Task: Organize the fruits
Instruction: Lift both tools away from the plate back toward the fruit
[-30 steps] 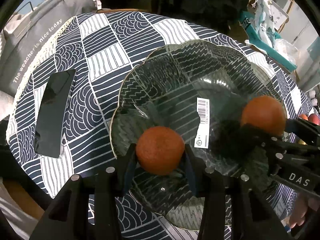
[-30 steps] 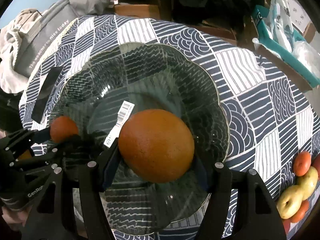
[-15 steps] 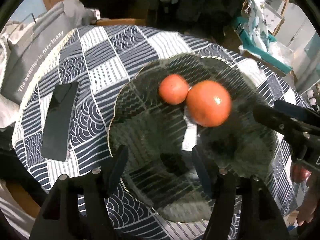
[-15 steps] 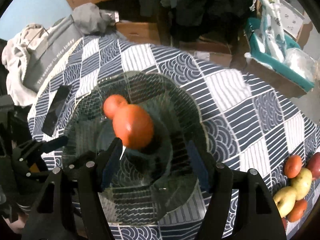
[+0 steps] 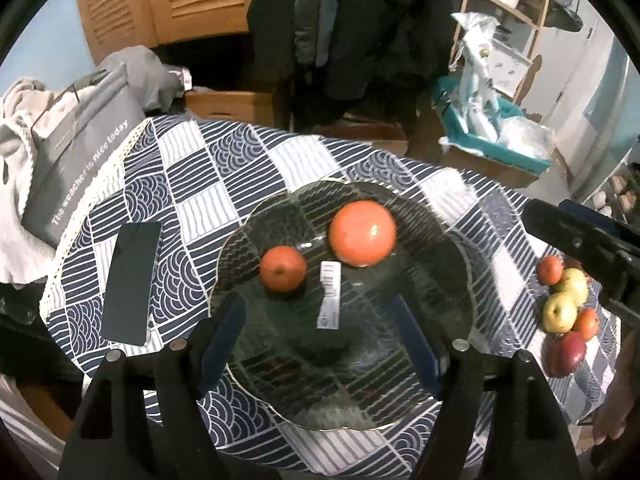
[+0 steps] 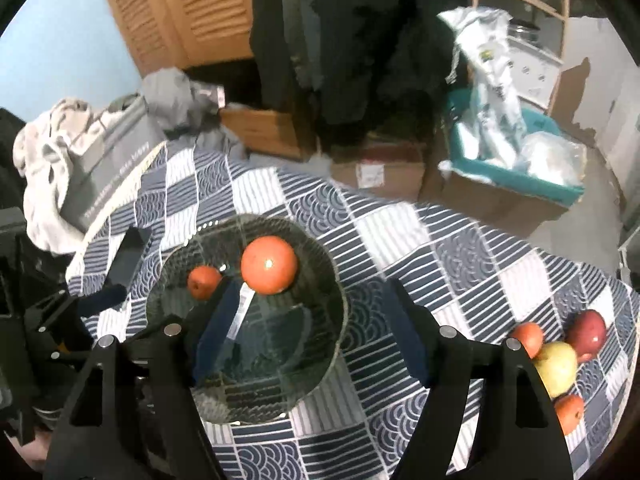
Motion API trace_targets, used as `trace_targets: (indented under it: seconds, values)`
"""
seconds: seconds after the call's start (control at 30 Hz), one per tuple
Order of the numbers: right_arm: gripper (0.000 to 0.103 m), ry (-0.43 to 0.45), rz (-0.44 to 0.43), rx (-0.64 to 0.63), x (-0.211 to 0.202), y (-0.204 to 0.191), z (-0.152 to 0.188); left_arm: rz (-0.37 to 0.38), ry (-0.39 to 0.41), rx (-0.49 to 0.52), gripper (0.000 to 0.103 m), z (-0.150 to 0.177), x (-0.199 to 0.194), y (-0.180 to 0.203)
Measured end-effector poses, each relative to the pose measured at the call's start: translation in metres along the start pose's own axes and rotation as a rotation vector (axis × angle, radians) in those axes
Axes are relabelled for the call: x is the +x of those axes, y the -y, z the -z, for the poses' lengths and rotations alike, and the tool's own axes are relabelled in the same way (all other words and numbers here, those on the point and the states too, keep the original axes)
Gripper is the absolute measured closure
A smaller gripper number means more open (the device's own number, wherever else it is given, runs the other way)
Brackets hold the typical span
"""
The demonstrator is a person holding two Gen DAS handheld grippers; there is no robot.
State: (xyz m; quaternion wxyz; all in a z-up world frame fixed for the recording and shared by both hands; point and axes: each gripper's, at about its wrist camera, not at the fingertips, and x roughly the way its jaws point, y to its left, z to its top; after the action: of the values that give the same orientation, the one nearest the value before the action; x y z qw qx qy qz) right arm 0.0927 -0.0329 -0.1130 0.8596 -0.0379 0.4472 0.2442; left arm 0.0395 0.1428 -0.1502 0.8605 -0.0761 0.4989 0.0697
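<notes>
Fruit pile point(image 5: 566, 306): five pieces left view, four right.

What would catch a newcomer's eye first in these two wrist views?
Two orange fruits, a large orange and a smaller orange, sit apart in the dark glass plate mid-table. A loose pile of apples waits at the right edge of the patterned tablecloth.

The right gripper point(image 6: 312, 332) has just been opening, its jaws apart with nothing between them; ahead of the left jaw, the glass plate point(image 6: 320, 344) holds a large orange point(image 6: 269, 265) and a small one point(image 6: 204, 282); loose fruit point(image 6: 560, 356) lies beyond the right jaw.
</notes>
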Motion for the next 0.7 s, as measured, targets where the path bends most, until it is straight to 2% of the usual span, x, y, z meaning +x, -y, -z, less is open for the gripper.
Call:
trace_targets:
  seconds: [0.17, 0.4, 0.7]
  values:
    - [0.028, 0.061, 0.042, 0.013, -0.026, 0.012, 0.003, 0.041, 0.04, 0.011, 0.025, -0.004, -0.02, 0.014]
    - [0.023, 0.154, 0.098, 0.012, -0.067, 0.028, 0.008, 0.089, 0.088, 0.046, 0.023, -0.01, -0.046, 0.039]
    - [0.022, 0.212, 0.153, 0.025, -0.107, 0.054, 0.02, 0.127, 0.128, 0.101, 0.023, -0.012, -0.069, 0.075]
